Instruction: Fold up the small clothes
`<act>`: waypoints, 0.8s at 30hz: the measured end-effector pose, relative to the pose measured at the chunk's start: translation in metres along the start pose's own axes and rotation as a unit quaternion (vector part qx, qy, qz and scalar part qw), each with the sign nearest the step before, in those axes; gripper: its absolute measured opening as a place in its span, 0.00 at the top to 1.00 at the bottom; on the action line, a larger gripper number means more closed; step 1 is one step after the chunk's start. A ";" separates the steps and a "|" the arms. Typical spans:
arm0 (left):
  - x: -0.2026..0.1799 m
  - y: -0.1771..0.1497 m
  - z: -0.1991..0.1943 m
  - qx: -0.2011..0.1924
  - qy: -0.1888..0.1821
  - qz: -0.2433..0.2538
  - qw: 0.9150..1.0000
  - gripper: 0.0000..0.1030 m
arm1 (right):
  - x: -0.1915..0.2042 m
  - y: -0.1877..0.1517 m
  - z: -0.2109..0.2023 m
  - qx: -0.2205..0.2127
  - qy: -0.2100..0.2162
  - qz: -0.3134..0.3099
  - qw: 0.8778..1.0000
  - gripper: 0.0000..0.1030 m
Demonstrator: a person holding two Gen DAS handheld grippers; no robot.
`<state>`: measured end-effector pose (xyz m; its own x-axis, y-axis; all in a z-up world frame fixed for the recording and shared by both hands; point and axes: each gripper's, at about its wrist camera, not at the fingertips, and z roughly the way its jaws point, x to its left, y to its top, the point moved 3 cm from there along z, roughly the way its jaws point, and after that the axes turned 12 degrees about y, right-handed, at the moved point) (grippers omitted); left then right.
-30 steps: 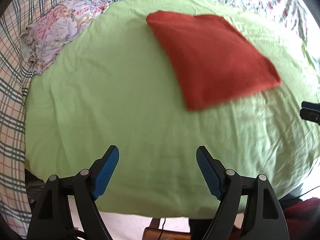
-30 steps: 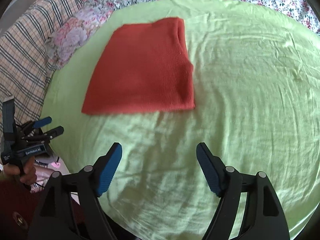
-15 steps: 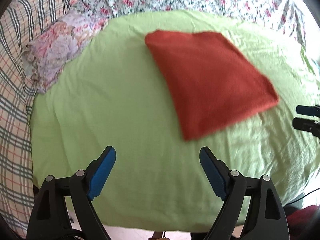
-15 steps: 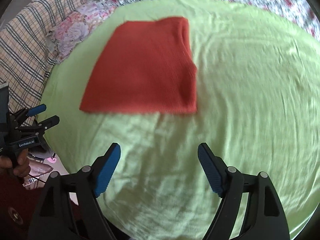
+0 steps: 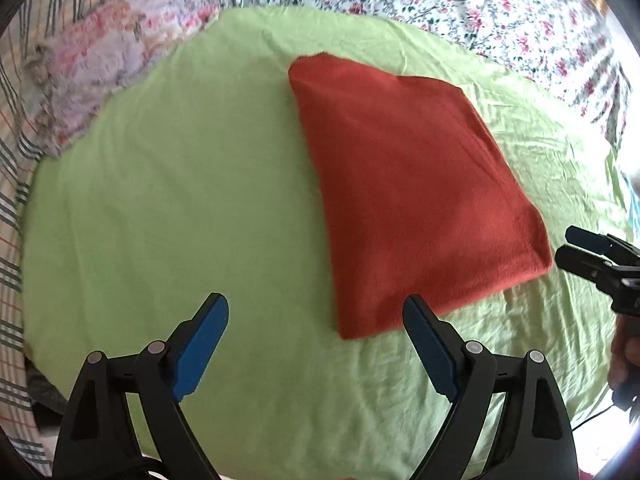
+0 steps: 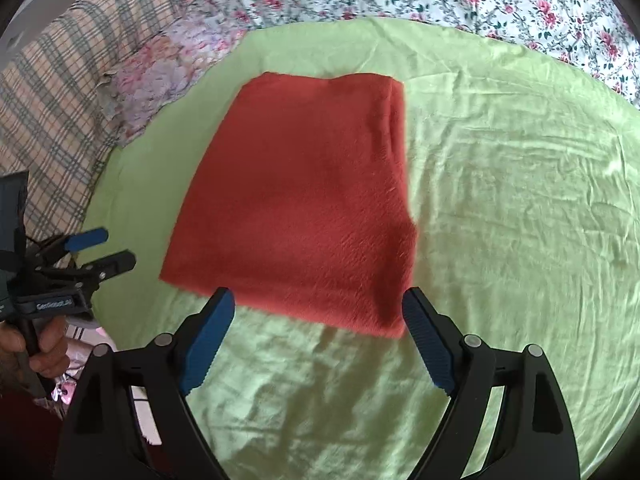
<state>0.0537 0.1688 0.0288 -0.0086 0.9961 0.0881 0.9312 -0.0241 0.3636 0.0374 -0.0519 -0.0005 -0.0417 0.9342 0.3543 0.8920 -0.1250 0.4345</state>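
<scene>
- The red cloth (image 6: 304,204) lies folded flat on the green sheet (image 6: 520,200) spread over the bed.
- The right hand-held gripper (image 6: 318,320) stands wide open and empty, its jaws having just been opening; the cloth's near edge lies just ahead, between its fingertips.
- The left hand-held gripper (image 5: 316,324), also wide and empty, has only the near corner by its right finger.
- Judged nearer: the right.

Both grippers: black frames, 2 blue ribbed pads (image 6: 208,334), silver screws, white lettering
</scene>
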 end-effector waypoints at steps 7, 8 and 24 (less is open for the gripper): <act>0.007 0.027 0.020 0.014 -0.001 -0.035 0.999 0.13 | -0.030 0.025 0.007 -0.017 0.007 0.047 0.999 0.17; 0.008 0.029 0.020 0.013 0.000 -0.037 0.999 0.13 | -0.033 0.028 0.007 -0.017 0.008 0.049 0.999 0.17; -0.010 0.050 0.030 0.005 0.071 -0.015 0.997 0.13 | -0.031 0.053 0.033 0.015 0.022 0.029 0.999 0.17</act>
<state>0.1112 0.1600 0.0181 -0.0880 0.9744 0.2069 0.9334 0.0081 0.3588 0.1010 -0.0766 -0.0164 -0.0089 0.9101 0.4143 0.9065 -0.1675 0.3876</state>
